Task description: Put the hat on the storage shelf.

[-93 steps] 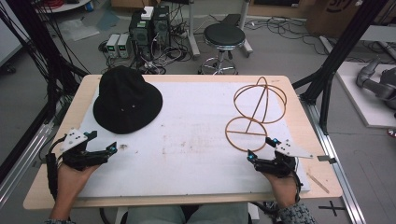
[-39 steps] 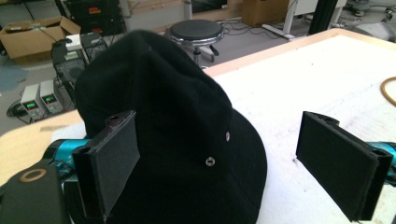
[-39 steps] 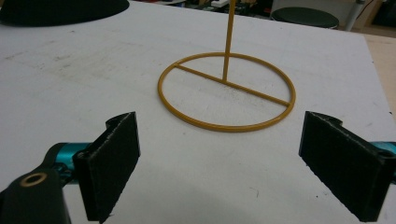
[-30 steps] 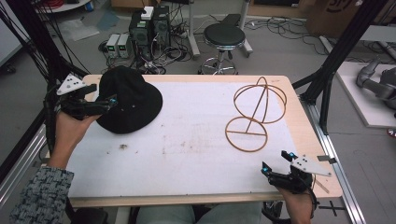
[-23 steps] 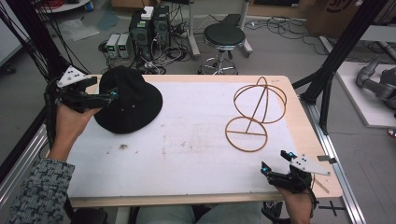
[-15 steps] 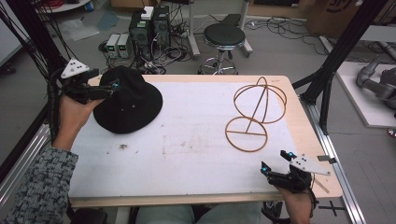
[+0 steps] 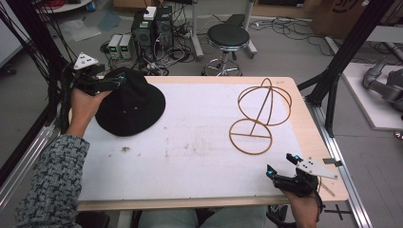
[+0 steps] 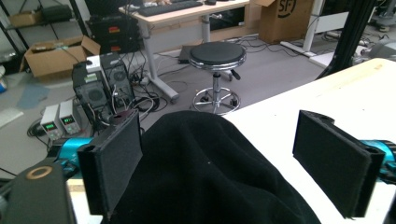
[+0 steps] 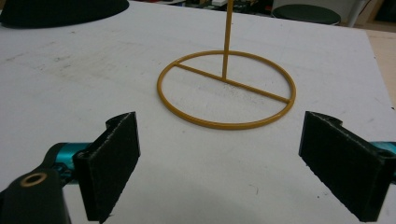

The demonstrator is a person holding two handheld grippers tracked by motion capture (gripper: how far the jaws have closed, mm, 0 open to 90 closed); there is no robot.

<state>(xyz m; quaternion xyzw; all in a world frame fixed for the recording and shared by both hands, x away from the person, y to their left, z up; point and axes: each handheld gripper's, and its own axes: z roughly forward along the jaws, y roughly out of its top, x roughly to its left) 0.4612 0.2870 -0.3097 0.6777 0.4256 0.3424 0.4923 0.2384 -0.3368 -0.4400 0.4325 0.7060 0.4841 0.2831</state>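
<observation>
— Where's my left gripper (image 7: 111, 83) sitting?

— Up at the table's ten o'clock corner, over the near-left edge of the black hat (image 7: 130, 107). In the left gripper view its jaws are spread wide, with the hat's crown (image 8: 205, 172) bulging up between them; the left pad (image 8: 114, 163) is right against the fabric, the right one stands apart. I've got nothing clamped.

— And the hat itself?

— It's lying on the white mat (image 7: 190, 156), brim down, at about ten o'clock on the table, well apart from the wire hat stand (image 7: 261, 111) over at two o'clock.

— My right gripper (image 7: 283, 173)?

— Low at the five o'clock corner, near the table's front edge. Its jaws are wide open too and hold nothing. In the right gripper view they frame the stand's round base ring (image 9: 226, 88) at twelve o'clock, with bare mat between pads and ring.

— A stool (image 7: 228, 38) stands on the floor beyond the table at twelve o'clock.
</observation>
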